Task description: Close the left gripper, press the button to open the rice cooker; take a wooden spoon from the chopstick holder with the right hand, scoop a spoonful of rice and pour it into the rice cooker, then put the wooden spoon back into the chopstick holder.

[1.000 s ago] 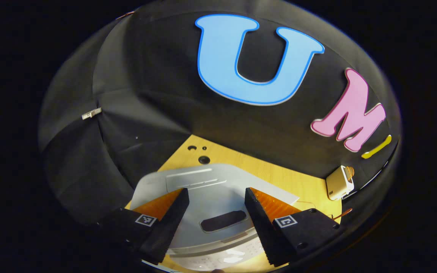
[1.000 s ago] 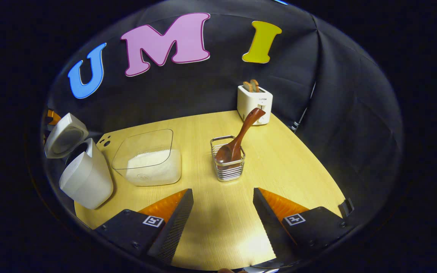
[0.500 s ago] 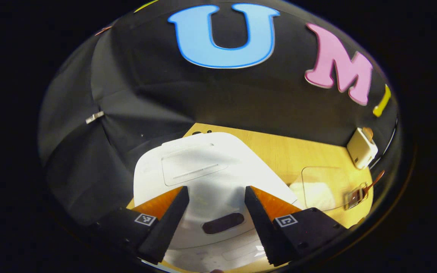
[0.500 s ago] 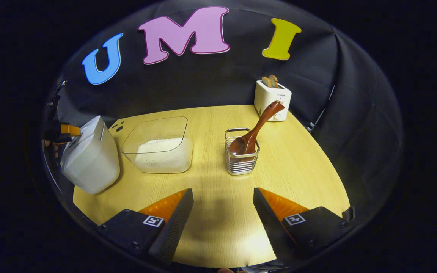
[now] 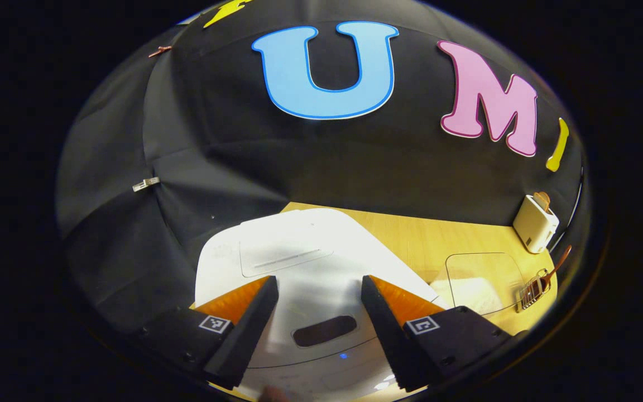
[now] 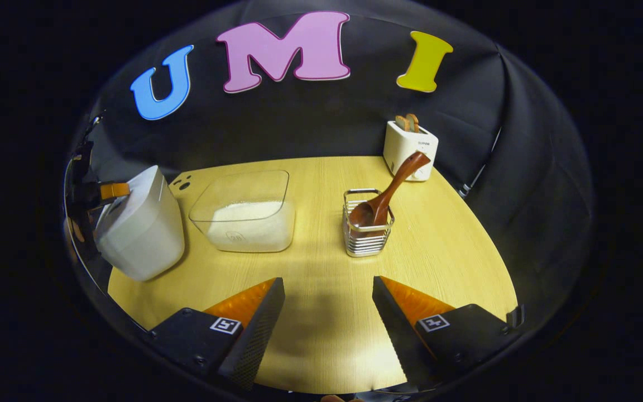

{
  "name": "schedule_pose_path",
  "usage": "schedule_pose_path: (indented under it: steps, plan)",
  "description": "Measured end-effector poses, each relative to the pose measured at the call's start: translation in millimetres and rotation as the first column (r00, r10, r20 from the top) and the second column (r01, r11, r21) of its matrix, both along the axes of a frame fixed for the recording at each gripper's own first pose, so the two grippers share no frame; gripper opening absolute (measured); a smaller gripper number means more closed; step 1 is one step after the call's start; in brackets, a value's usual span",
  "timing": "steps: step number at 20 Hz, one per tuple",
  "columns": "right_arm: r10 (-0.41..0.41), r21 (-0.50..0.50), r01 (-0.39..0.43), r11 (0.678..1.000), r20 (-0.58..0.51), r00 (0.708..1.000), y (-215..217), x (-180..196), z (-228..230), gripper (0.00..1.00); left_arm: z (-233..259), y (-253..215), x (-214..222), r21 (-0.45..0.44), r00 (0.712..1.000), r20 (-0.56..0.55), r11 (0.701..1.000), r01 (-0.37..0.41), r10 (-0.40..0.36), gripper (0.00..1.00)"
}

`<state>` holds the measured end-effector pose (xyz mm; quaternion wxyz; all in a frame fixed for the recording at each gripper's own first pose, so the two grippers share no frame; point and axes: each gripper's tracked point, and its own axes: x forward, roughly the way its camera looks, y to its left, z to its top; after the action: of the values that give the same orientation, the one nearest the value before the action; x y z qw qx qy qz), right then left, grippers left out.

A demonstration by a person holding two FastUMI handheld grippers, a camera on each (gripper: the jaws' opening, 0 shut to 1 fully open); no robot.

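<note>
Both sets of tongs stand released: the left tongs (image 5: pixel 318 326) hover over the closed rice cooker (image 5: pixel 299 262), the right tongs (image 6: pixel 327 329) wait above the surface (image 6: pixel 444 251), facing the wooden spoon (image 6: pixel 385 192) propped in its chopstick holder (image 6: pixel 367 237) beside the rice container (image 6: pixel 249 220).

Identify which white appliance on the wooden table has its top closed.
The white rice cooker, beside the clear rice tub: its lid lies shut, while the white toaster shows toast poking from open slots.
</note>
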<state>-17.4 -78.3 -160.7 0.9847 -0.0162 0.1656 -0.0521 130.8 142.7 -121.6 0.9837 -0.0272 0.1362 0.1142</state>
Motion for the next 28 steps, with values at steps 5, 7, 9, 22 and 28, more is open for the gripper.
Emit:
schedule_pose_path:
  steps: [5,7,9,22,28]
  plan:
    - [0.022,-0.012,-0.021,1.000,0.071,0.997,23.8,8.9,37.8,0.99,77.6,-3.8,-34.1,0.072,0.976,0.210,0.997,0.039,-0.054,0.96]
    - [0.030,-0.012,-0.029,1.000,0.119,0.992,35.4,14.2,62.3,0.99,107.9,-13.5,-54.4,0.101,0.954,0.283,0.992,0.070,-0.096,0.96]
    - [0.028,-0.009,-0.026,1.000,0.185,0.982,48.7,18.4,91.9,0.99,134.1,-26.2,-75.9,0.125,0.927,0.349,0.987,0.100,-0.138,0.96]
    - [0.091,-0.071,-0.065,0.995,0.489,0.867,83.0,-51.5,202.1,0.98,153.2,-68.3,-171.0,0.017,0.875,0.447,0.980,0.201,-0.187,0.95]
    - [0.160,-0.122,-0.111,0.986,0.534,0.830,59.9,-90.0,209.6,0.98,152.6,-87.2,-232.9,-0.001,0.884,0.454,0.993,0.120,-0.106,0.95]
